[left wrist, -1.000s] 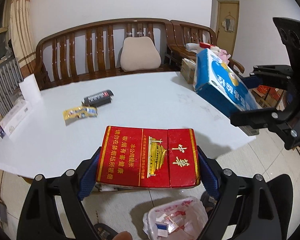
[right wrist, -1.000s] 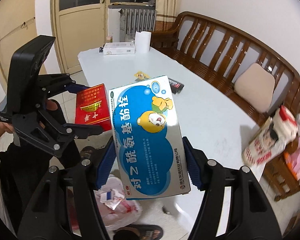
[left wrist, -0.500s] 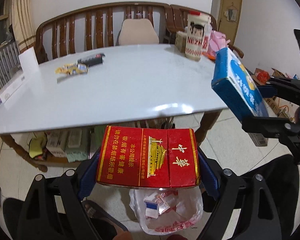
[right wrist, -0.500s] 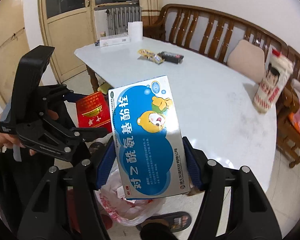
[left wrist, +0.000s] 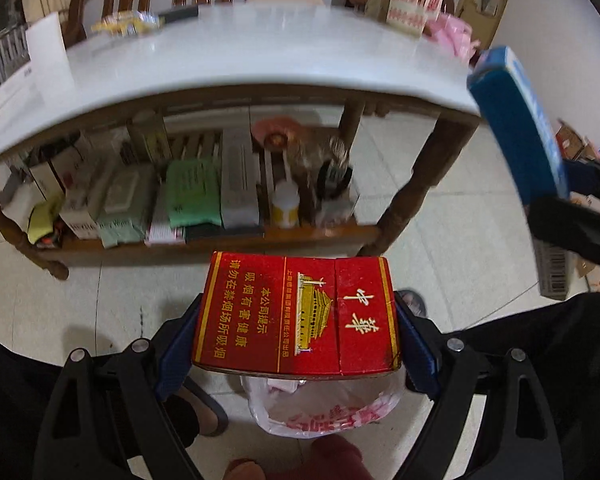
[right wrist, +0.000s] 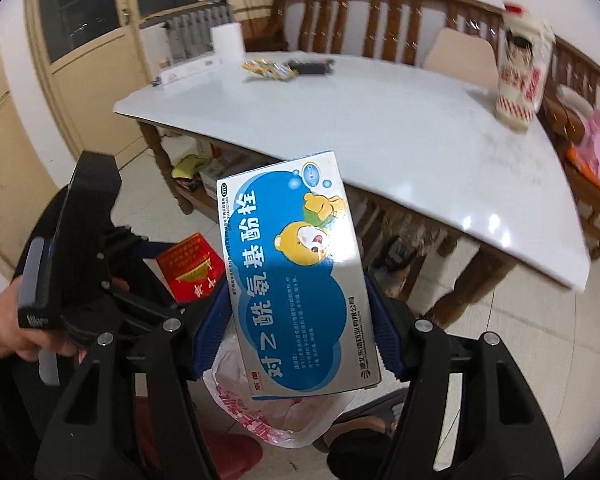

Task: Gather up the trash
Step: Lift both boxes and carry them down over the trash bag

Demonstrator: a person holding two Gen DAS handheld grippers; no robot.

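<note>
The left gripper [left wrist: 296, 344] is clamped on a flat red cardboard cigarette carton [left wrist: 296, 316], its long axis crosswise between the pads, directly above the white plastic trash bag [left wrist: 324, 412]. The right gripper [right wrist: 292, 332] grips a blue-and-white medicine box [right wrist: 296, 276], long axis pointing away, also above the bag. Both have dropped from tabletop height to below the white table [left wrist: 260, 52].

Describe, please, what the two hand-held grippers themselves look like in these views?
Both look alike. The left hand-held gripper and the right hand-held gripper have matte black angular frames with silver pivot screws, and their fingers carry ribbed blue pads. The left one's black body, seen from the right wrist view, bears small white lettering, too blurred to read. No cables show.
</note>
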